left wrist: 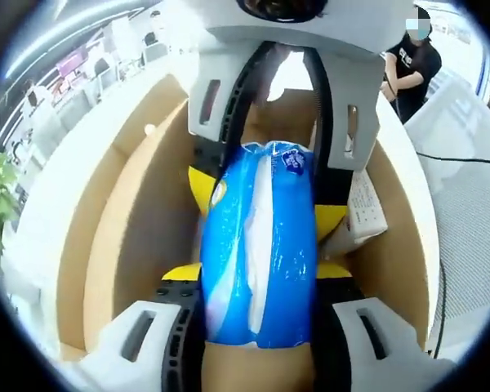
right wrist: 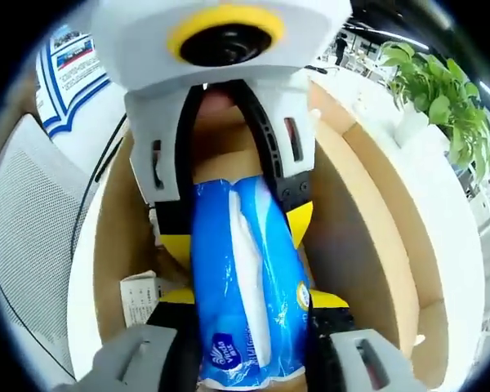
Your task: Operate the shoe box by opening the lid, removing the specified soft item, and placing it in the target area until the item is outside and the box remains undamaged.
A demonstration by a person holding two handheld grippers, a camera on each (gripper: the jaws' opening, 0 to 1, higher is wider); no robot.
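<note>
A blue plastic pack of white tissues [left wrist: 261, 245] [right wrist: 245, 286] hangs over the open cardboard shoe box [left wrist: 122, 204] [right wrist: 351, 212]. Both grippers face each other and clasp the pack from opposite ends. My left gripper [left wrist: 257, 273] rises from the bottom of the left gripper view, its yellow-tipped jaws shut against the pack's sides; in the right gripper view the left gripper [right wrist: 233, 229] comes down from the top. My right gripper [right wrist: 251, 298] is shut on the pack's other end and shows as the right gripper [left wrist: 265, 200] from above in the left gripper view.
A white printed paper [left wrist: 363, 208] [right wrist: 139, 298] lies inside the box by one wall. The box stands on a white table. Grey mesh [left wrist: 465, 212] [right wrist: 24, 229] is beside it. A person in black [left wrist: 412, 61] stands farther back. A green plant [right wrist: 433, 90] is nearby.
</note>
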